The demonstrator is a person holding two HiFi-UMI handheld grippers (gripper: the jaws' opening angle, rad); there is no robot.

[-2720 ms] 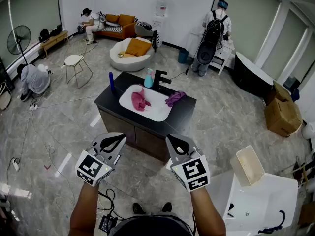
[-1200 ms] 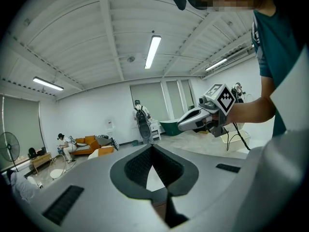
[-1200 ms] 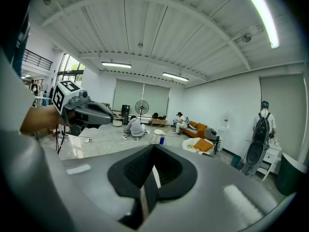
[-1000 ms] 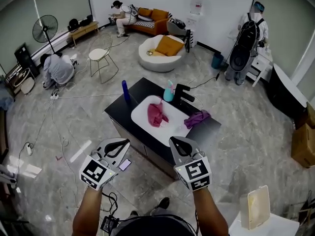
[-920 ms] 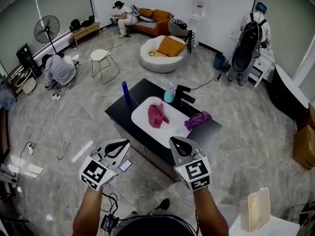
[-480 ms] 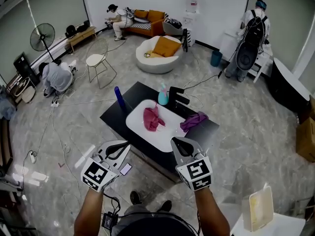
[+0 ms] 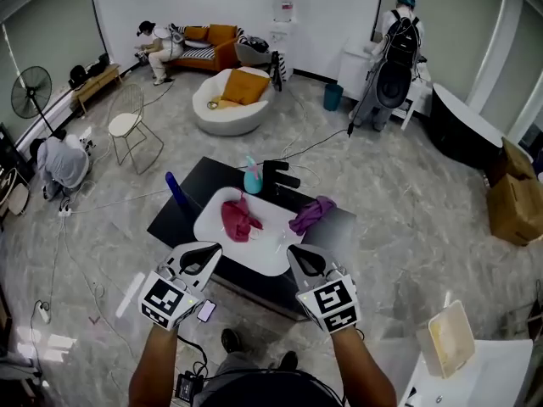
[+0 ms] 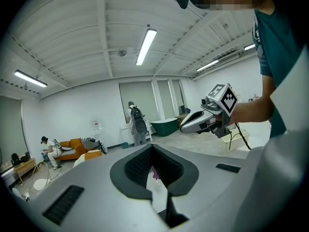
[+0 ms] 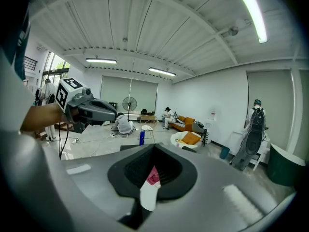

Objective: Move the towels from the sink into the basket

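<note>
Nothing's moved yet. Our left gripper point(image 7: 199, 257) and right gripper point(image 7: 303, 259) both have jaws pressed together, empty. The pink towel point(image 7: 239, 220) lies in the sink point(image 7: 265, 259), the purple towel point(image 7: 311, 214) at its edge. Both still to go.

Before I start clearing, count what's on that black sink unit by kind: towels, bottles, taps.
Towels: 2 (pink towel, purple towel)
Bottles: 2 (blue bottle, teal bottle)
Faucet: 1
Total: 5
</note>
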